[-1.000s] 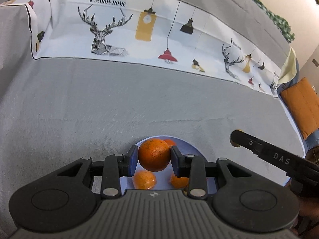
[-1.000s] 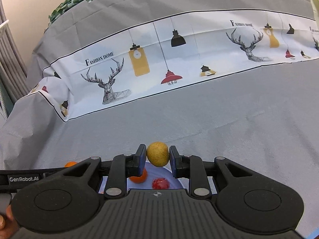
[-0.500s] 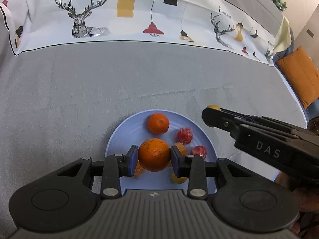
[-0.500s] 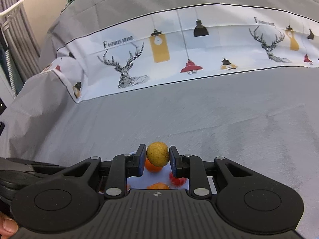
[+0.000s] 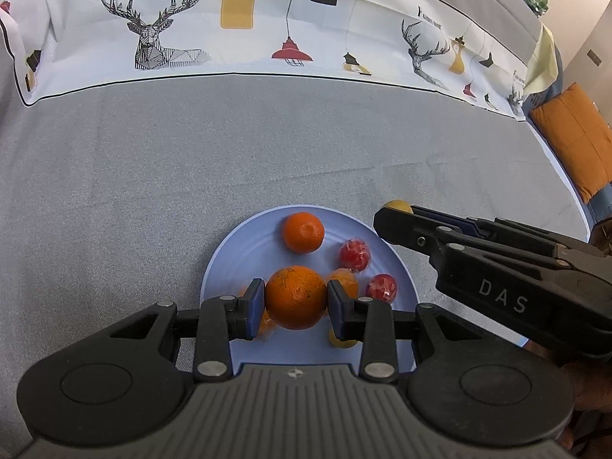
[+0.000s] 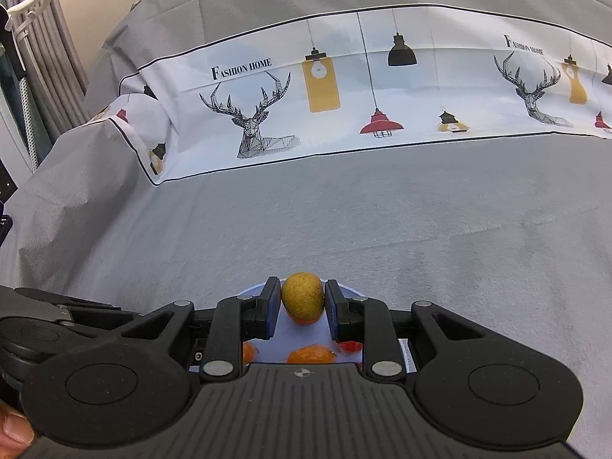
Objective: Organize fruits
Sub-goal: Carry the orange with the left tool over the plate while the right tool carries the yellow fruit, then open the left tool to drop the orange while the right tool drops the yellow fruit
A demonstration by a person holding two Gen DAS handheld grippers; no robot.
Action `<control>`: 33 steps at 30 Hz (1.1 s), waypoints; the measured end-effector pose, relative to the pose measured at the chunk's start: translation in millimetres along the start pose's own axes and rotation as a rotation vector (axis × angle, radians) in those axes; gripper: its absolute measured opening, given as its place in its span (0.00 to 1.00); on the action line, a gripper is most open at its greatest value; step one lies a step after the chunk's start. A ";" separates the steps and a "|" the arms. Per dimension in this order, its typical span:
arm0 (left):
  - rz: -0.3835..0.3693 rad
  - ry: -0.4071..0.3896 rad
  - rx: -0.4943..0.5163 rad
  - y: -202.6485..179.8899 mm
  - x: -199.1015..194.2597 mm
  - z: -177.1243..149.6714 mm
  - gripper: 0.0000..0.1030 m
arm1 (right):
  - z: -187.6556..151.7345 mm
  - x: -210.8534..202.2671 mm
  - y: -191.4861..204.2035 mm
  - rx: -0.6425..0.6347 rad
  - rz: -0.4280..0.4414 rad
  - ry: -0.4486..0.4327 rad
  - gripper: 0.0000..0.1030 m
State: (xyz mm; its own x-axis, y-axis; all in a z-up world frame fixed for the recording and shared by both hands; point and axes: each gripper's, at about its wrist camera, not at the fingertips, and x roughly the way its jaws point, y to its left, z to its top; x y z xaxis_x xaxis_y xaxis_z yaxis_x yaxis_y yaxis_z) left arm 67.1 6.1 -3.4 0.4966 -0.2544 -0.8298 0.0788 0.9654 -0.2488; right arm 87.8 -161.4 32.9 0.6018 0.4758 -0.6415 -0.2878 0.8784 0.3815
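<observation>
My left gripper (image 5: 295, 298) is shut on a large orange (image 5: 295, 295) and holds it above a light blue plate (image 5: 225, 260). On the plate lie a smaller orange (image 5: 303, 232), two red fruits (image 5: 355, 254) and other small orange and yellow pieces, partly hidden. My right gripper (image 6: 302, 300) is shut on a yellow-green fruit (image 6: 303, 295) above the plate's far right rim; it also shows in the left wrist view (image 5: 397, 212). The plate's rim shows under it (image 6: 252, 291).
The plate rests on a grey cloth (image 5: 153, 176) with a white printed band of deer and lamps (image 5: 267, 30) further back. An orange cushion (image 5: 573, 141) is at the far right. Grey curtains (image 6: 42, 57) hang at the left.
Both grippers have kept their fruits. The left view has shifted slightly so the plate sits a little lower. The right gripper has moved further over the plate's rim.
</observation>
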 end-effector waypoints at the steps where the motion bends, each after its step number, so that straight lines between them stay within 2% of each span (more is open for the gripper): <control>1: 0.000 -0.001 0.000 0.1 -0.1 -0.1 0.37 | -0.3 0.0 0.2 -0.001 0.000 0.000 0.25; 27: 0.006 0.021 -0.005 -0.1 4.1 0.3 0.38 | -0.8 4.3 0.7 -0.017 0.026 0.017 0.26; 29: 0.013 0.024 -0.010 0.9 5.1 0.8 0.38 | -1.1 6.1 -1.3 0.001 0.027 0.030 0.30; 32: 0.003 0.009 -0.024 3.0 2.6 1.8 0.39 | -0.3 4.6 -5.3 0.027 0.018 0.025 0.47; 33: 0.003 0.003 -0.028 4.0 1.4 1.9 0.39 | -0.3 4.0 -6.6 0.035 0.017 0.024 0.48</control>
State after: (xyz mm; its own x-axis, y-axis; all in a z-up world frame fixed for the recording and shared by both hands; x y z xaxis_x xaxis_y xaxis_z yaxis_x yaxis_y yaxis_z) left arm 69.7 9.7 -4.6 0.4939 -0.2515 -0.8323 0.0533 0.9642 -0.2597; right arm 91.9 -165.3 27.6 0.5786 0.4923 -0.6503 -0.2717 0.8681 0.4155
